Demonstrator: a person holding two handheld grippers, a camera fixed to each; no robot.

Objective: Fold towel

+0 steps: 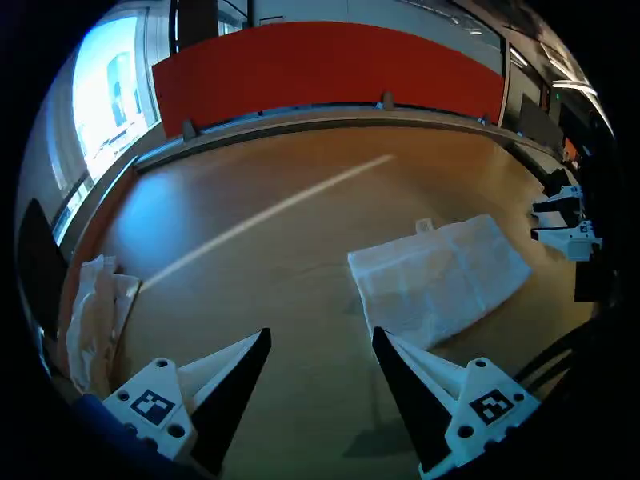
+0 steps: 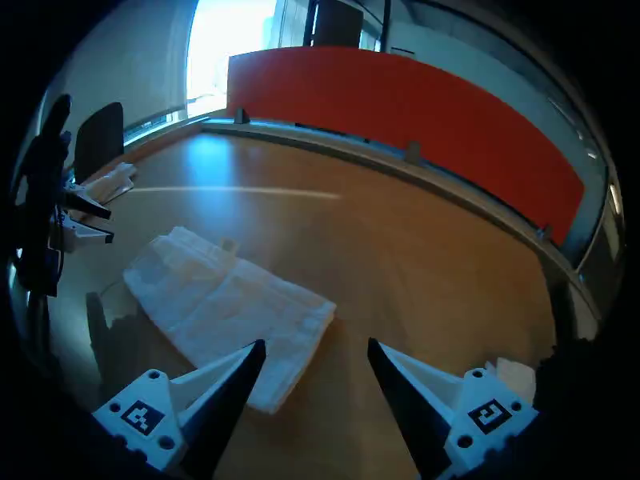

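Note:
A white towel (image 1: 438, 276) lies folded into a flat rectangle on the wooden table (image 1: 272, 264), to the right of and just beyond my left gripper (image 1: 322, 352), which stands open with nothing between its fingers. In the right gripper view the same towel (image 2: 228, 308) lies ahead and to the left of my right gripper (image 2: 314, 360), also open and holding nothing. A small tag sticks out at the towel's far edge. The right gripper (image 1: 570, 220) appears at the far right of the left gripper view, and the left gripper (image 2: 84, 220) at the left edge of the right gripper view.
A pile of pale cloth (image 1: 94, 320) sits at the table's left edge. A red partition (image 1: 320, 68) runs along the far side of the table, with a bright window (image 1: 108, 96) beyond. A dark chair back (image 2: 98, 140) stands at the left.

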